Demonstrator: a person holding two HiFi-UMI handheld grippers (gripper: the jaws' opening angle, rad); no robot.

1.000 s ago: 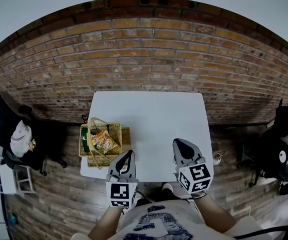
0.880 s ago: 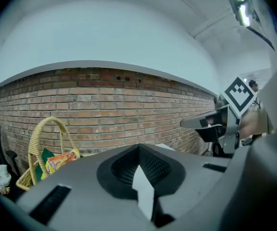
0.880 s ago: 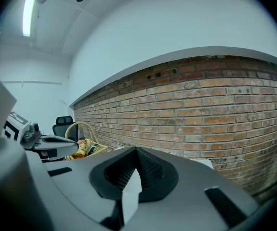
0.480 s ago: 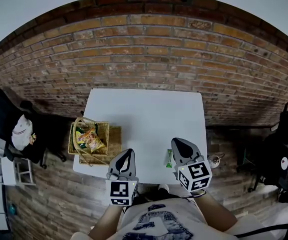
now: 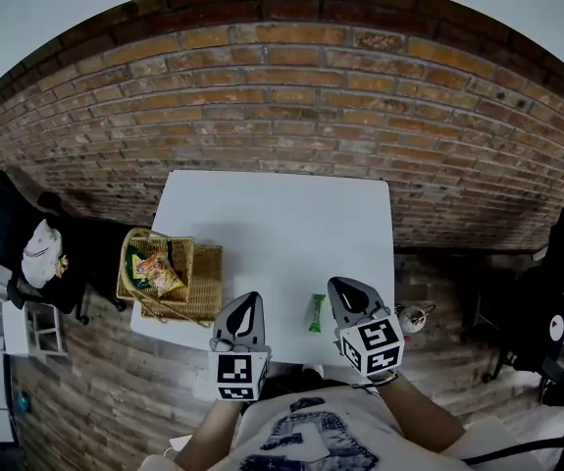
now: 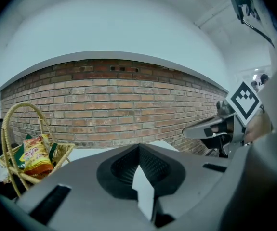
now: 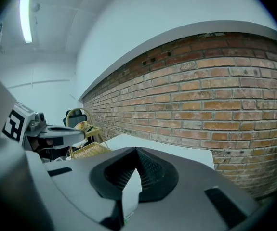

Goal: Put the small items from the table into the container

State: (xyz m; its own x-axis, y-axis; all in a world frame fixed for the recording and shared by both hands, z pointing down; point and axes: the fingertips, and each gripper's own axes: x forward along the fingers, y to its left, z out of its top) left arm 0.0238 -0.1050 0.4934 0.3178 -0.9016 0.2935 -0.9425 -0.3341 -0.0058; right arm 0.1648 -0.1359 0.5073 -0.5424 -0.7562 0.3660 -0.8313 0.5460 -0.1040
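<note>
We see a white table (image 5: 282, 224), a red-brown brick wall (image 5: 282, 96) across the top, and a tan wicker basket (image 5: 179, 258) at left with a yellow-orange packet (image 5: 156, 276). A green wrapper (image 5: 316, 312) lies lower centre. The grey left gripper (image 5: 248, 300) and right gripper (image 5: 344, 287) bear black-and-white square markers.

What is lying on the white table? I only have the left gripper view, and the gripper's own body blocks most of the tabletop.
Observer: The head view shows one small green packet lying close to the near edge of the white table.
Operator: Which gripper is closer to it?
Observer: The right gripper. The packet lies just left of its tip, and the left gripper is farther off.
Operator: Is the right one ready to grab?
Observer: No. The right gripper view shows its jaws shut with nothing between them.
</note>
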